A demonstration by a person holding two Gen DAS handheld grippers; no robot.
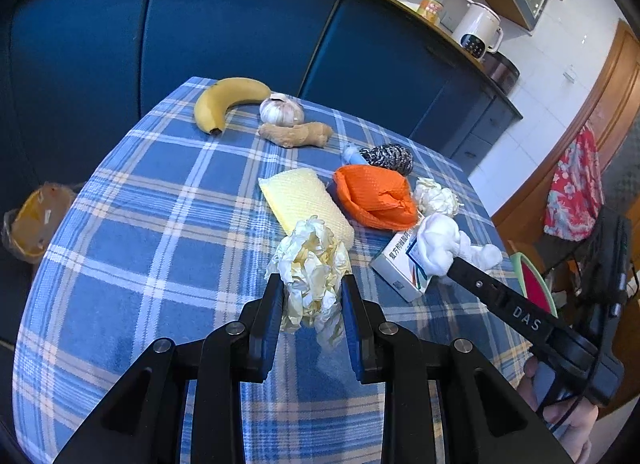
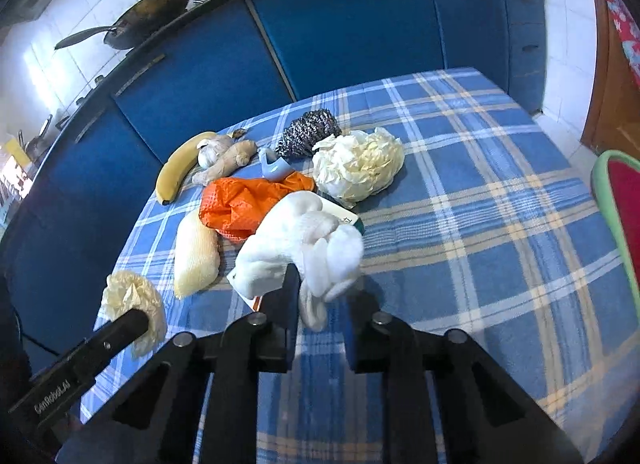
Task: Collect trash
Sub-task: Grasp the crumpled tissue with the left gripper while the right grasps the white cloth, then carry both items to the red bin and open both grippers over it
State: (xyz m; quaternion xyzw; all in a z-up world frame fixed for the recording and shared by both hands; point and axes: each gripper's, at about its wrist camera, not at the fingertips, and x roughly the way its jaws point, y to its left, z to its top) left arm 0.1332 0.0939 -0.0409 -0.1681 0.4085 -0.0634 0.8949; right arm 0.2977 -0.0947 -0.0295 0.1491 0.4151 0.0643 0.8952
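My left gripper point(image 1: 312, 284) is shut on a crumpled cream paper wad point(image 1: 312, 264) and holds it above the blue plaid tablecloth point(image 1: 160, 223); the wad also shows at the left of the right wrist view point(image 2: 134, 300). My right gripper point(image 2: 326, 284) is shut on a white tissue wad point(image 2: 304, 244), which also shows in the left wrist view point(image 1: 440, 242). A second cream paper wad point(image 2: 358, 165) lies on the cloth beyond it, also seen in the left wrist view point(image 1: 436, 195).
On the table lie a banana point(image 1: 224, 101), garlic point(image 1: 282, 108), ginger point(image 1: 296, 133), a yellow sponge point(image 1: 300, 195), an orange cloth point(image 1: 376, 195), a steel scourer point(image 1: 388, 157) and a white box point(image 1: 400, 268). A bagged bin point(image 1: 34, 219) stands on the floor at left. Blue cabinets point(image 1: 224, 35) stand behind.
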